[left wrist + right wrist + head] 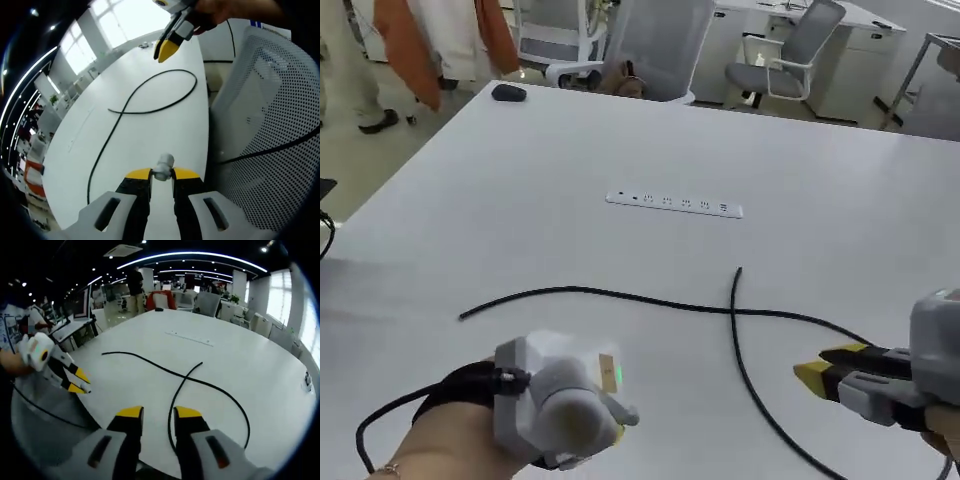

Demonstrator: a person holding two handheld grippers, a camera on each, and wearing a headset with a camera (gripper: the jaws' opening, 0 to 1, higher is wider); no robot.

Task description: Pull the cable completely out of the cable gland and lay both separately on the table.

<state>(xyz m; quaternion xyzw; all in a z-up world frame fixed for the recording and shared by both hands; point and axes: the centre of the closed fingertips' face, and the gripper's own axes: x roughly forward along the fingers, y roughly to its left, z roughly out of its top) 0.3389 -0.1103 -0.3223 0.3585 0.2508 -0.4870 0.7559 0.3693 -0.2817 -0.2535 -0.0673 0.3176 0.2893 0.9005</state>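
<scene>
Left: left tool (161, 173) clenched on the cable gland (164, 162), a small pale fitting pinched by its lower end between the yellow tips, most of it standing proud of them. In the left gripper view no cable runs from the gland. The tool hangs near the near edge of the counter (520, 200), with a mesh chair (270, 100) just beside that edge.

Risk 1: the grip is shallow. A tilt or a small slackening could let the gland slip out. It looks round, so I would expect it to roll once loose.
Risk 2: if the gland is released this close to the edge, it could drop off the counter onto the chair or below. It should go further in first.

Middle: cable (620, 294) lies loose on the counter, one long black line crossing over itself, free of the gland. A power strip (675, 203) lies well beyond it.

Risk 3: if the gland is set down on or against the cable, the two would not lie separately. The bare patch left of the crossing looks safest.

Right: right tool (159, 414) is released, jaws slightly parted, nothing held. It hovers near the cable's right-hand run, apart from it.

Risk 4: a careless sweep there could drag the cable toward the edge.
</scene>
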